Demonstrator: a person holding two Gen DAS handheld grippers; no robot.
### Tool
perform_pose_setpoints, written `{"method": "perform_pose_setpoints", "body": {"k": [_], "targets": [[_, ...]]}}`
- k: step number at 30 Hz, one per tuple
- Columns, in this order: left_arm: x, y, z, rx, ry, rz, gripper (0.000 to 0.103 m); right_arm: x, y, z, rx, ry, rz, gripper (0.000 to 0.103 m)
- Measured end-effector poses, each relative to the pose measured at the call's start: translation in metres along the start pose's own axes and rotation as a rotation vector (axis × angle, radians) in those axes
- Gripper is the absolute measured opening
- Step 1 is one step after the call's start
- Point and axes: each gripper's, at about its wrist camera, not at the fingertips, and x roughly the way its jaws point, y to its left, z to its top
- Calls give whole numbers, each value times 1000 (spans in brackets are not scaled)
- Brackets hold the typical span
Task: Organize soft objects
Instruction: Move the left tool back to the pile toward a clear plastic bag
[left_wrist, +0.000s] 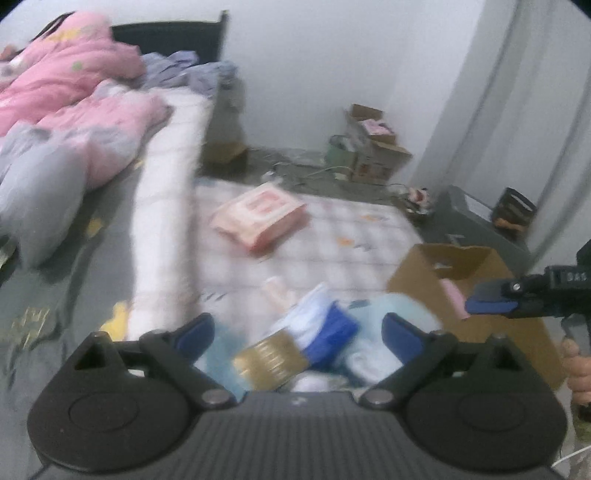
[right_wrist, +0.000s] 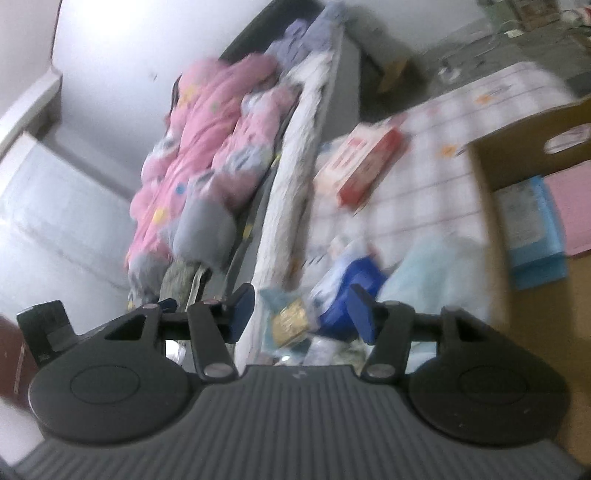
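Both views are blurred. A heap of soft packs lies on a white quilted mat (left_wrist: 332, 240): a blue and white pack (left_wrist: 325, 325), a gold packet (left_wrist: 271, 360) and a pale blue pack (left_wrist: 391, 314). My left gripper (left_wrist: 299, 332) is open just above the heap. A pink tissue pack (left_wrist: 260, 214) lies farther back. My right gripper (right_wrist: 301, 308) is open over the same heap (right_wrist: 343, 291); it also shows in the left wrist view (left_wrist: 491, 299) beside a cardboard box (left_wrist: 465, 266). The box (right_wrist: 524, 155) holds a blue pack (right_wrist: 532, 229) and a pink item (right_wrist: 572, 210).
A bed on the left carries a pink quilt (left_wrist: 66, 88), a grey pillow (left_wrist: 40, 195) and a rolled white mat (left_wrist: 166, 221). Cardboard boxes (left_wrist: 373, 147) and cables stand by the far wall. A curtain (left_wrist: 517, 110) hangs on the right.
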Motion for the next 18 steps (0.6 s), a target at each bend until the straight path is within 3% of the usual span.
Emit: {"method": "perform_pose_setpoints", "body": {"k": [8, 14, 18], "targets": [[14, 49, -44, -41, 10, 44, 96, 62, 28, -11, -7, 103, -16, 55], [27, 55, -63, 10, 10, 55, 86, 97, 31, -10, 0, 148, -55, 55], [38, 58, -69, 30, 38, 44, 69, 120, 33, -6, -11, 183, -71, 55]]}}
